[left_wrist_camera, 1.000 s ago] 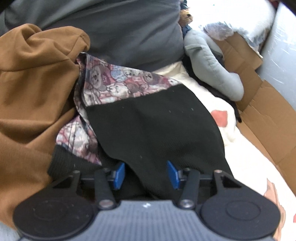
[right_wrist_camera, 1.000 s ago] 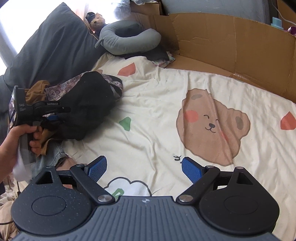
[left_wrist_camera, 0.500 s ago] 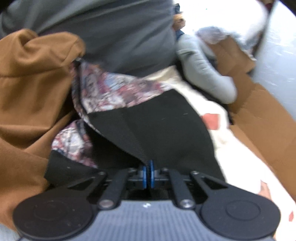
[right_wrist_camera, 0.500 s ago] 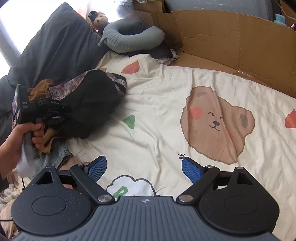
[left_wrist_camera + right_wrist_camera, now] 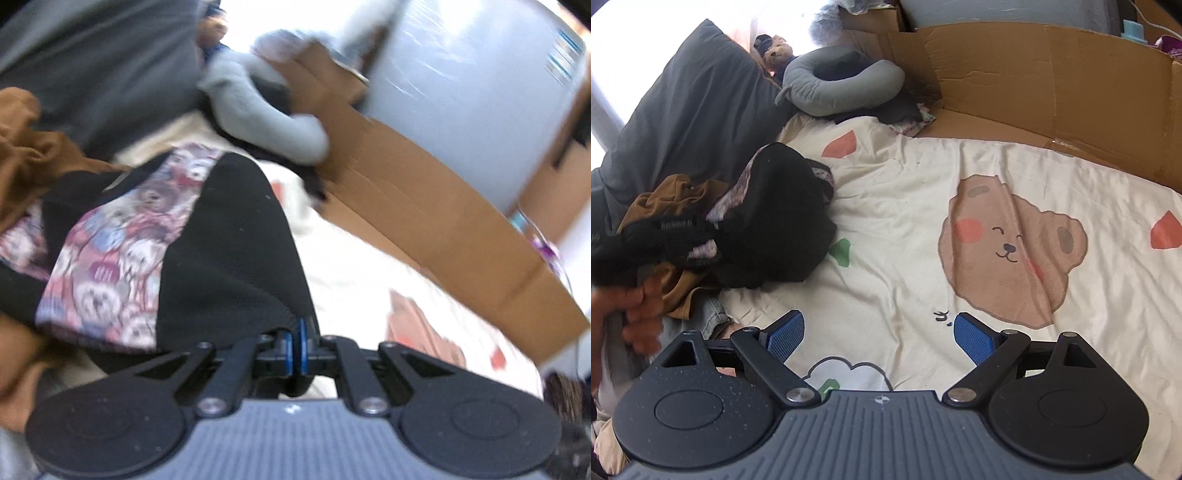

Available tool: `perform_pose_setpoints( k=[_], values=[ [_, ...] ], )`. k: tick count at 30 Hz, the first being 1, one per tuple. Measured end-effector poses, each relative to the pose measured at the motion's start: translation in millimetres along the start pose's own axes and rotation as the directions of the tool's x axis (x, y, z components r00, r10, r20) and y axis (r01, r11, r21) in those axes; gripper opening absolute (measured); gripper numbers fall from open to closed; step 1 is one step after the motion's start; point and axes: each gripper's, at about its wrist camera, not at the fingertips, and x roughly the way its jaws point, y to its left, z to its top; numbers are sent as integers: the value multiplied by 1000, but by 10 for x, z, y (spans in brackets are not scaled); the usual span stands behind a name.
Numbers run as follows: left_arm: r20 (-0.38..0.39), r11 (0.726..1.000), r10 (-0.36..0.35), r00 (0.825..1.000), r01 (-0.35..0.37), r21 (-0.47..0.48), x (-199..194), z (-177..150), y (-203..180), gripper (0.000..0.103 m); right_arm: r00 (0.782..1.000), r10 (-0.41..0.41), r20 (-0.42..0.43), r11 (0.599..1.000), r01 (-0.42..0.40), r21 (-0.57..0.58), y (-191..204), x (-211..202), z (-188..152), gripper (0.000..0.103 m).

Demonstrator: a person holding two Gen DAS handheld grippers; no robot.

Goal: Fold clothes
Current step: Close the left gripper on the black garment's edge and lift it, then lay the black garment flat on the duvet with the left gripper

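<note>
A black garment (image 5: pixel 229 258) with a pink bear-print lining (image 5: pixel 118 266) hangs from my left gripper (image 5: pixel 294 345), whose blue pads are shut on its black edge. In the right wrist view the same black garment (image 5: pixel 783 229) lies bunched at the left of the bed, and the left gripper (image 5: pixel 670 230) shows blurred against it, held by a hand (image 5: pixel 635 310). My right gripper (image 5: pixel 877 334) stands open low over the cream bear-print sheet (image 5: pixel 923 206), nothing between its fingers.
A brown garment (image 5: pixel 661 199) and denim (image 5: pixel 709 317) lie under the black one. A dark grey pillow (image 5: pixel 687 107), a grey neck pillow (image 5: pixel 842 85) and a small teddy bear (image 5: pixel 777 51) sit at the bed's head. Cardboard walls (image 5: pixel 1052 85) line the far side.
My left gripper closed on the black garment's edge, then lifted and swung right with it, turning the view toward the cardboard. The right gripper stayed nearly still, open.
</note>
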Motion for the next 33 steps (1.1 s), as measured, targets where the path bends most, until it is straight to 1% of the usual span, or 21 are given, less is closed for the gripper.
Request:
perform_pose_setpoints(
  k=[2, 5, 8, 12, 16, 18, 19, 21, 23, 25, 26, 28, 30, 32, 33],
  values=[
    [-37, 999, -36, 999, 37, 24, 53, -104, -109, 4, 1000, -5, 6, 1000, 5, 14, -49, -14, 7, 92],
    [-94, 993, -95, 991, 101, 59, 118, -258, -262, 4, 1000, -19, 8, 999, 19, 34, -118, -28, 15, 92],
    [-141, 984, -141, 980, 155, 92, 159, -393, -402, 4, 1000, -30, 5, 998, 30, 52, -186, -42, 10, 92],
    [-208, 969, -186, 960, 214, 122, 213, -570, -551, 4, 1000, -24, -5, 996, 24, 82, -264, -45, -8, 92],
    [-288, 954, -208, 935, 259, 151, 214, -783, -617, 5, 1000, -15, -16, 996, 17, 91, -279, -42, -33, 91],
    [-325, 952, -193, 926, 257, 165, 187, -875, -611, 8, 1000, -10, -19, 996, 12, 89, -273, -35, -44, 91],
    [-334, 953, -188, 924, 254, 166, 167, -902, -590, 11, 1000, -8, -21, 996, 10, 88, -269, -30, -50, 91],
    [-336, 955, -187, 923, 251, 160, 124, -925, -532, 24, 1000, -6, -28, 996, 8, 85, -265, -22, -61, 91],
    [-333, 957, -187, 924, 248, 149, 83, -933, -465, 27, 999, -5, -35, 997, 8, 82, -258, -13, -76, 91],
    [-336, 964, -167, 927, 225, 141, 69, -924, -404, 27, 999, -3, -41, 997, 6, 79, -253, -4, -89, 91],
    [-334, 967, -155, 930, 212, 139, 56, -913, -371, 28, 999, -1, -44, 997, 5, 77, -247, 0, -95, 91],
    [-318, 973, -135, 938, 187, 138, -4, -880, -281, 32, 999, 1, -49, 997, 3, 71, -224, 4, -107, 91],
    [-298, 978, -110, 948, 156, 137, -27, -823, -212, 43, 999, 3, -54, 998, 0, 61, -201, 6, -123, 91],
    [-279, 984, -73, 957, 115, 138, -25, -787, -146, 51, 998, 8, -59, 998, -4, 55, -182, 13, -136, 91],
    [-277, 985, -49, 960, 93, 147, -11, -789, -111, 52, 998, 11, -61, 999, -8, 54, -173, 19, -141, 91]
  ],
)
